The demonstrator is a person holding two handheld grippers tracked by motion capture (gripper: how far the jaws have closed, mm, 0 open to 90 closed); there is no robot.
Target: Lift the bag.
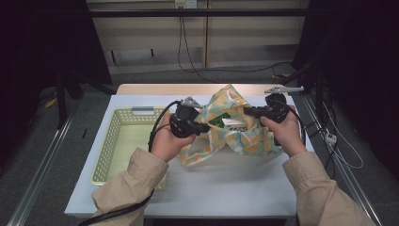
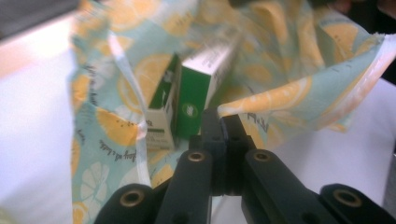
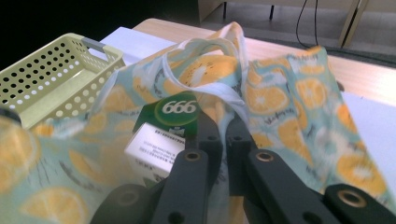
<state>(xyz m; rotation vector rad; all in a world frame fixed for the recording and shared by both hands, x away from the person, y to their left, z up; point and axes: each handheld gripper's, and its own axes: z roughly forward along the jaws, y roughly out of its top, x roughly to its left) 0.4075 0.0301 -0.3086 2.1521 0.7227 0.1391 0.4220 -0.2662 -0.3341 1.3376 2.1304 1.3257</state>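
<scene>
A fabric bag printed with orange and lemon slices [image 1: 235,125] is held up over the white table [image 1: 226,183] between both grippers. My left gripper [image 1: 205,127] is shut on the bag's rim [image 2: 243,105]. My right gripper [image 1: 245,111] is shut on the opposite rim [image 3: 224,100]. Inside the open bag lie green and white boxes [image 2: 187,100], one marked 666 [image 3: 178,108], and they also show in the bag's mouth from the high view [image 1: 230,123].
A yellow perforated basket [image 1: 123,141] stands on the table's left side, next to my left hand, and its wall [image 3: 46,79] appears behind the bag. Black cables trail from both grippers. A wooden strip [image 1: 188,88] runs along the table's far edge.
</scene>
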